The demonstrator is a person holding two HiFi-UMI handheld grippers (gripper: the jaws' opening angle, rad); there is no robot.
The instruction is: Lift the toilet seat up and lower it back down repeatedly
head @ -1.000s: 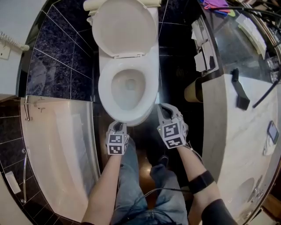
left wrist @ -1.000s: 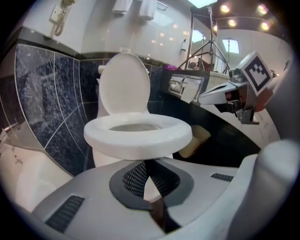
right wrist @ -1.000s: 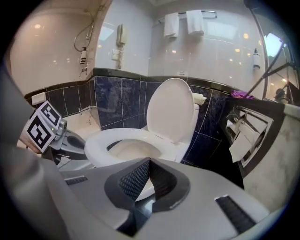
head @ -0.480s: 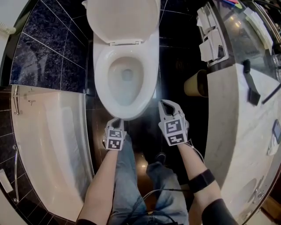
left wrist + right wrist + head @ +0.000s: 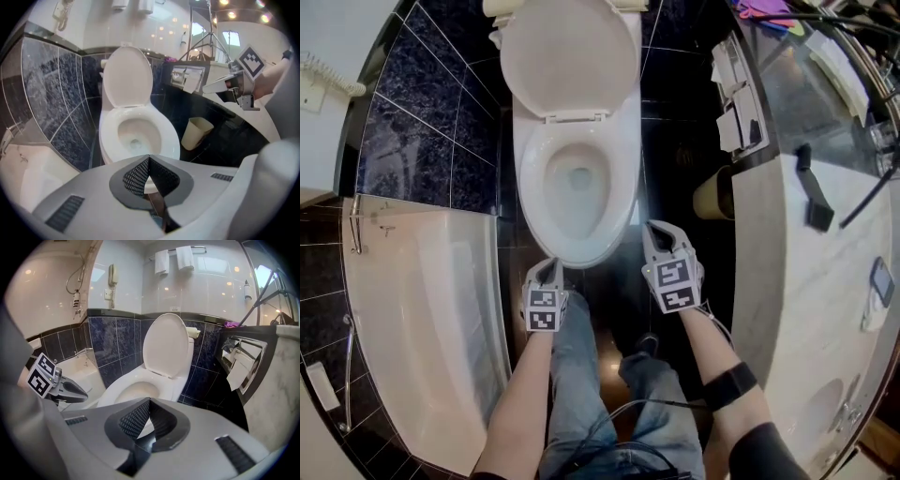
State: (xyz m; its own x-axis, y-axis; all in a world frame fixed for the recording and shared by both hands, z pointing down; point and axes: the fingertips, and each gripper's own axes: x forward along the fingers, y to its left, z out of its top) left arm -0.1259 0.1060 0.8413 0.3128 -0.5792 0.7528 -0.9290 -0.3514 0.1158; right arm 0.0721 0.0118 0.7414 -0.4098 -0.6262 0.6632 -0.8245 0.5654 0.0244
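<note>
A white toilet stands ahead on the dark floor. Its lid is upright against the tank. A white ring lies flat round the bowl opening; I cannot tell seat from rim there. My left gripper is just short of the bowl's front edge, jaws shut and empty. My right gripper hovers off the bowl's front right side, also shut with nothing between the pads. Neither touches the toilet.
A bathtub runs along the left. A beige waste bin stands right of the toilet, under a marble counter with paper holders on its side. The person's jeans-clad legs are below the grippers.
The head view swung a little and came back. Both grippers sit in nearly the same place before the bowl, still shut. The lid has stayed up.
</note>
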